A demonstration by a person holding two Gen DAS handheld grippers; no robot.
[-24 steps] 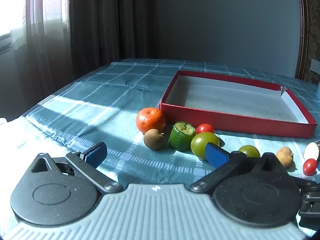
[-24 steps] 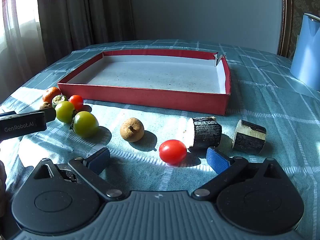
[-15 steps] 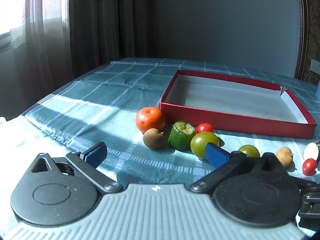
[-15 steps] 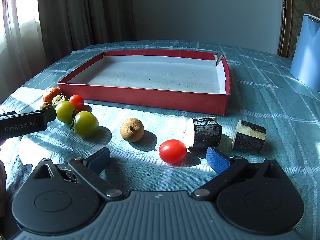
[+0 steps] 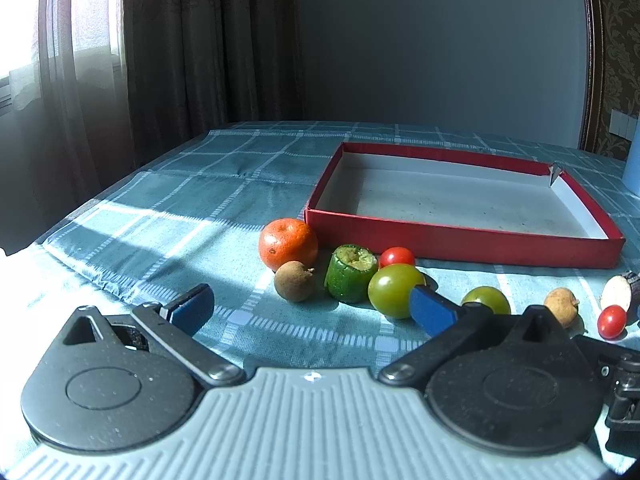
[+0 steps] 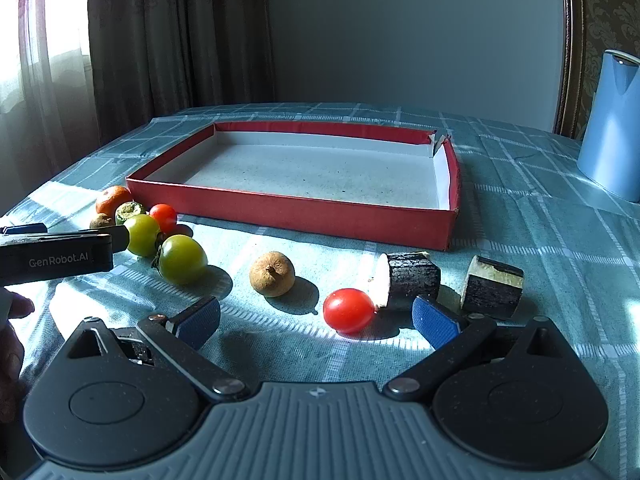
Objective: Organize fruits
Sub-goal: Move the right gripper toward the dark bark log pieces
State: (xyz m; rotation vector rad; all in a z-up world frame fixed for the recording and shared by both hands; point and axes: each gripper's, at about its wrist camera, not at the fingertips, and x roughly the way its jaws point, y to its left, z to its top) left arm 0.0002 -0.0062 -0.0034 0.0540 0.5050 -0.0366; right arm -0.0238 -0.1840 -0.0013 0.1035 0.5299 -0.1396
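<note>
Both grippers, left gripper (image 5: 310, 306) and right gripper (image 6: 316, 320), I hold spread and empty; fruits lie mid-frame before the empty red tray (image 6: 280, 210), and the red cherry tomato (image 6: 349, 311) may roll if nudged.

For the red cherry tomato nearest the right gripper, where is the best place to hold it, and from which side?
Grip the cherry tomato across its round middle, probably coming from the near side with the right gripper, already open. The dark log piece sits close at its right, so keep one finger out of that gap.
</note>
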